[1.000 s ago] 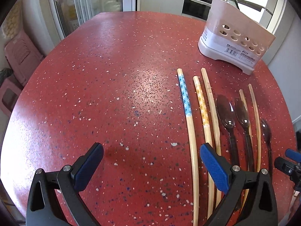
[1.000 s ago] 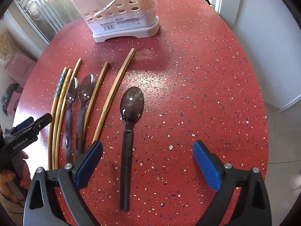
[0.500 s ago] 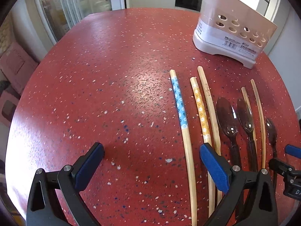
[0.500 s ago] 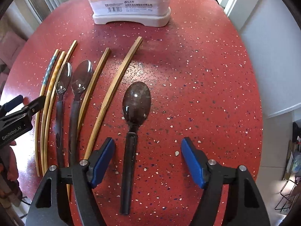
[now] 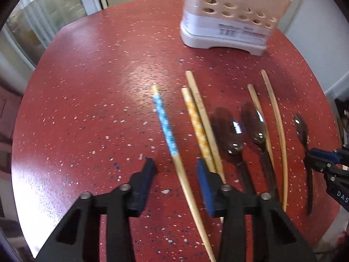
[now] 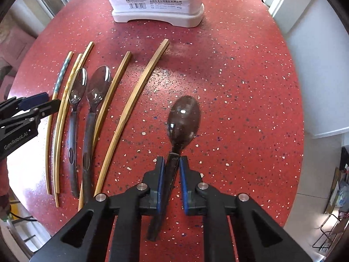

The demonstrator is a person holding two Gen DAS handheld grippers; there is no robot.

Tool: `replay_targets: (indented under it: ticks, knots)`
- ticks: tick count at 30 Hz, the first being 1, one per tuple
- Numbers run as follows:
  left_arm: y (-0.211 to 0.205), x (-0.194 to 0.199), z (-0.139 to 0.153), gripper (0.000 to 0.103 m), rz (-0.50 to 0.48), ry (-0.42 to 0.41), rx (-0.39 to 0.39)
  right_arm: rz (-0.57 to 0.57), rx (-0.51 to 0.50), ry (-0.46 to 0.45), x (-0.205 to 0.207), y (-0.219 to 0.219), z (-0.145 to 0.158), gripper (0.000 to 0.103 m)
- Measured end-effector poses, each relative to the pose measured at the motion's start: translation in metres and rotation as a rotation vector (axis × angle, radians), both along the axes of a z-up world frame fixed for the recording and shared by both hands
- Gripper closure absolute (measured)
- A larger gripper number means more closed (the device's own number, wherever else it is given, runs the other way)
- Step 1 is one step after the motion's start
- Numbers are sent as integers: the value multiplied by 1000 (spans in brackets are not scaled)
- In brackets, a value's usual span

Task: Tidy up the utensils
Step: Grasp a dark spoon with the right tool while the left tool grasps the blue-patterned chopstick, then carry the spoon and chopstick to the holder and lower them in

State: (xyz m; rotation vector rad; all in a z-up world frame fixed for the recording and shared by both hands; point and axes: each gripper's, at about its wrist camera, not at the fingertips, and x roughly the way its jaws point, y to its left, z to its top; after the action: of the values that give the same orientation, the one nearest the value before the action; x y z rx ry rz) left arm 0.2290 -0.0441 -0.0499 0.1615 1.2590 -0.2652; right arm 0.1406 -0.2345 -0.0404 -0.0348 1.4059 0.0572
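Spoon [image 6: 184,118], dark and lying alone on the red table [image 6: 240,87], has its handle pinched between the just-closed blue pads of the right gripper [image 6: 171,174]. Leftward, the left gripper [image 5: 174,170] has been closing, jaws half open, astride the blue-patterned chopstick [image 5: 166,131] without pressing it.

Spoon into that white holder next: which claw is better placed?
Probably the right claw: it has just closed on the spoon. The left claw, still apart, straddles a chopstick.
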Motion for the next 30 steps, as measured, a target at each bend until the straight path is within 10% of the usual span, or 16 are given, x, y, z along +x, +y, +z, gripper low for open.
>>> replay_targets:
  ticks: [2, 5, 30]
  knots:
    - [-5, 1, 1, 63, -12, -4, 0, -2, 16, -11, -4, -5, 0, 90]
    - [-6, 0, 2, 67, -4, -36, -17, 3, 41, -37, -7, -13, -1, 90]
    - [39, -86, 97, 67, 199, -459, -306, -30, 358, -416, -49, -62, 76, 91]
